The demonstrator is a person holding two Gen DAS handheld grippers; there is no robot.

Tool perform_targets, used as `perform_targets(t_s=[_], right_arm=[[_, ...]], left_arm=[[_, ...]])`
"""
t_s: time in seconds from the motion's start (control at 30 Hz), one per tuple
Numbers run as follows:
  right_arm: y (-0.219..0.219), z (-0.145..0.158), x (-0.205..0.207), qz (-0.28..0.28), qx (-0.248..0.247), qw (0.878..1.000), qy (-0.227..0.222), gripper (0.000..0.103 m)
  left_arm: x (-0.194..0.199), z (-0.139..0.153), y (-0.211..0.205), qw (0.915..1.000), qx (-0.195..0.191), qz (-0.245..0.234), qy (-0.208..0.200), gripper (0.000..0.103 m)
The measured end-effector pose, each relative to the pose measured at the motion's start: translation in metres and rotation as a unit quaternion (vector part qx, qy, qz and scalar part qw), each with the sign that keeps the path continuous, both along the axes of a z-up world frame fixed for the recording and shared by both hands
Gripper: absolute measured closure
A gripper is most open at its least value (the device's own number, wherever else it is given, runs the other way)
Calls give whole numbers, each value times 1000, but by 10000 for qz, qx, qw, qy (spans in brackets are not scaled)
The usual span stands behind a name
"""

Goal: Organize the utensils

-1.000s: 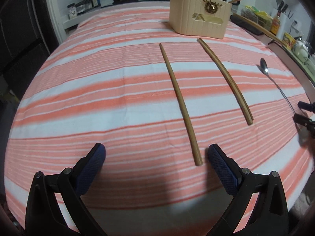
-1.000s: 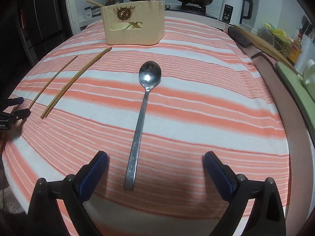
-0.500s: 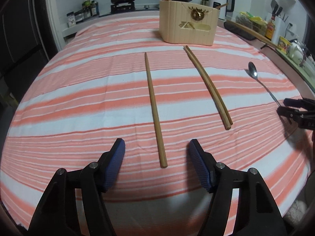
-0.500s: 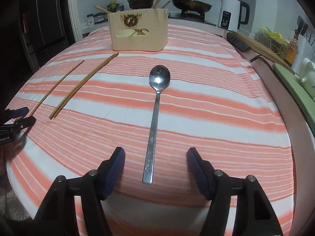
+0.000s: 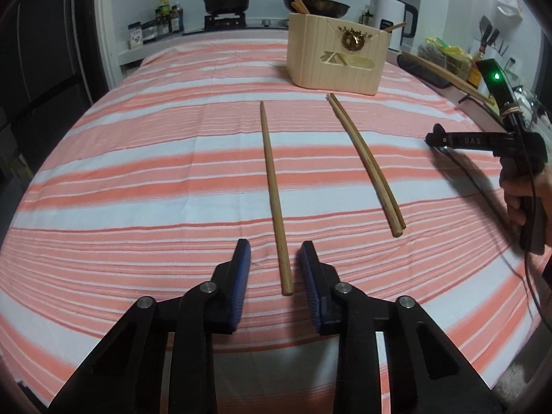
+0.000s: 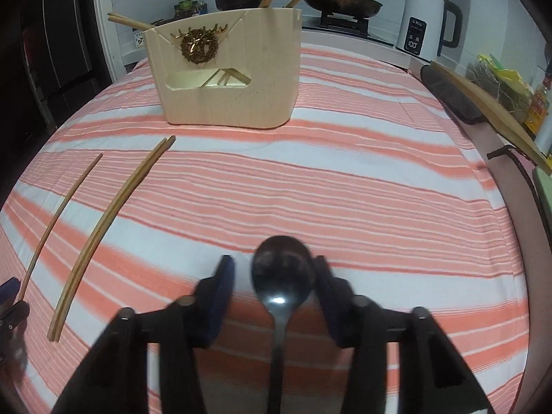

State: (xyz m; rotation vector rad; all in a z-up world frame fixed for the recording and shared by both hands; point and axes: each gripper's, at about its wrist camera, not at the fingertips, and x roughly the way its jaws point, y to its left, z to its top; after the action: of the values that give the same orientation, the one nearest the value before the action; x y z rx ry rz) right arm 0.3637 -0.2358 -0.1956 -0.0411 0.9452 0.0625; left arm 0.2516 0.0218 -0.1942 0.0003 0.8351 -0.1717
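A single wooden chopstick [image 5: 272,186] lies on the striped cloth, its near end between the blue pads of my left gripper [image 5: 274,246]. The jaws are closing, with a gap still on both sides. To its right lies a pair of chopsticks [image 5: 365,165]. A metal spoon [image 6: 281,276] lies with its bowl between the pads of my right gripper [image 6: 274,265]. These jaws are closing too, with a gap on the left side, and the view is blurred. The wooden utensil holder [image 6: 227,72] stands at the far side with chopsticks in it.
A person's hand [image 5: 517,189] holds the right gripper's handle at the table's right side. A long wooden board [image 6: 483,103] lies along the right edge of the table. A white kettle [image 6: 424,27] and pans stand on the counter behind.
Both pairs of jaws have narrowed. My right gripper slid forward along the spoon from its handle end to its bowl. The chopstick's end now lies between the left pads.
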Motion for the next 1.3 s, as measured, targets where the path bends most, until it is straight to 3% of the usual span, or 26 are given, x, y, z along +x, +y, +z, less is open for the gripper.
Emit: perform_targets(t_s=[0.07, 0.17, 0.37, 0.73, 1.0, 1.3], right_arm=[[-2, 0, -2, -23, 2, 10000, -44, 67], [-3, 2, -7, -34, 41, 9999, -152, 67], [-1, 35, -41, 6, 172, 9974, -699, 67], [2, 110, -98, 167, 436, 9853, -1642, 67], [5, 135, -111, 238, 555, 9789, -1954, 68], [9, 151, -114, 315, 568, 9743, -2157, 68]], left_arm=[[-1, 0, -1, 10000, -64, -61, -26, 93], [-3, 0, -4, 9999, -9, -106, -102, 100], [-4, 14, 5, 9995, -260, 5, -186, 100], [3, 95, 19, 9967, -576, -10, -578, 100], [1, 132, 22, 9947, -523, -47, -881, 99], [7, 155, 30, 9911, -586, 27, -1193, 100]])
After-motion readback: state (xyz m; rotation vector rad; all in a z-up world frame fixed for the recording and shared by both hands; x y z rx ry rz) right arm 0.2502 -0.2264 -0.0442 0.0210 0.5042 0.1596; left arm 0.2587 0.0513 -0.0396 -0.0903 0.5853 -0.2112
